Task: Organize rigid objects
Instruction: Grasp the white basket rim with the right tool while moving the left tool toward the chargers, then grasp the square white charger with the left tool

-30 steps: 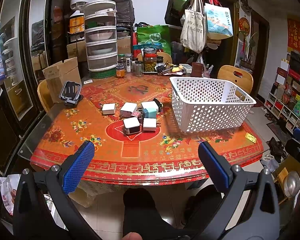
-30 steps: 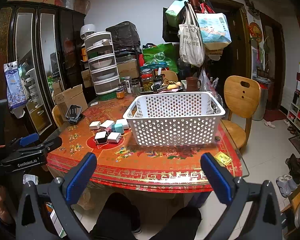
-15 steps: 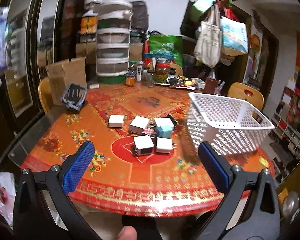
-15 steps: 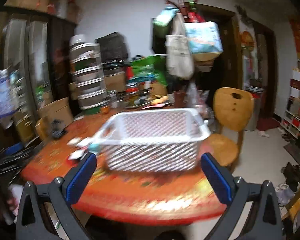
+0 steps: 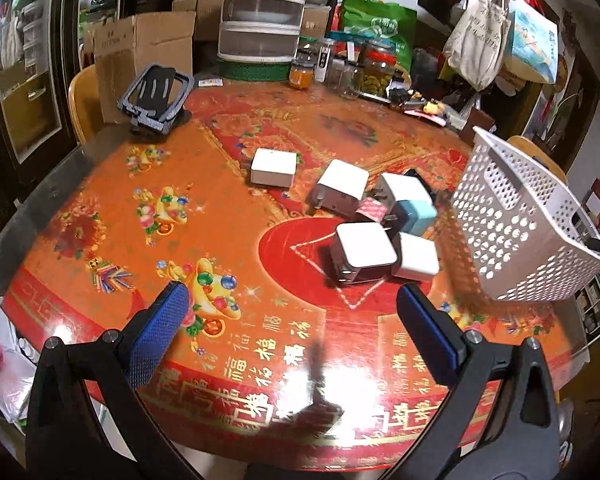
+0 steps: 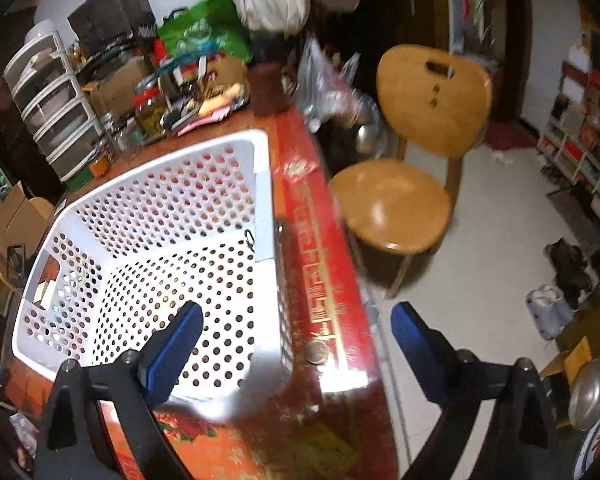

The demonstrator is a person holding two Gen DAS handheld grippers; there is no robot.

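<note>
Several small charger blocks lie clustered on the red table (image 5: 100,216): a white-topped black one (image 5: 362,252), a small white one (image 5: 416,258), a teal one (image 5: 414,214), a white one (image 5: 342,190) and a white one apart at the left (image 5: 272,167). A white perforated basket (image 5: 516,220) stands to their right. My left gripper (image 5: 290,316) is open and empty, above the table just short of the cluster. My right gripper (image 6: 296,334) is open and empty, over the near right corner of the basket (image 6: 160,240), which looks empty inside.
A black phone stand (image 5: 156,98) and a cardboard box (image 5: 140,52) sit at the table's far left. Jars (image 5: 374,72), a drawer tower (image 5: 262,12) and clutter line the far edge. A wooden chair (image 6: 416,148) stands right of the table. A coin (image 6: 317,353) lies by the basket.
My left gripper has moved forward and down over the table toward the charger blocks. My right gripper has swung forward and right, and now looks down over the basket's corner and the table edge.
</note>
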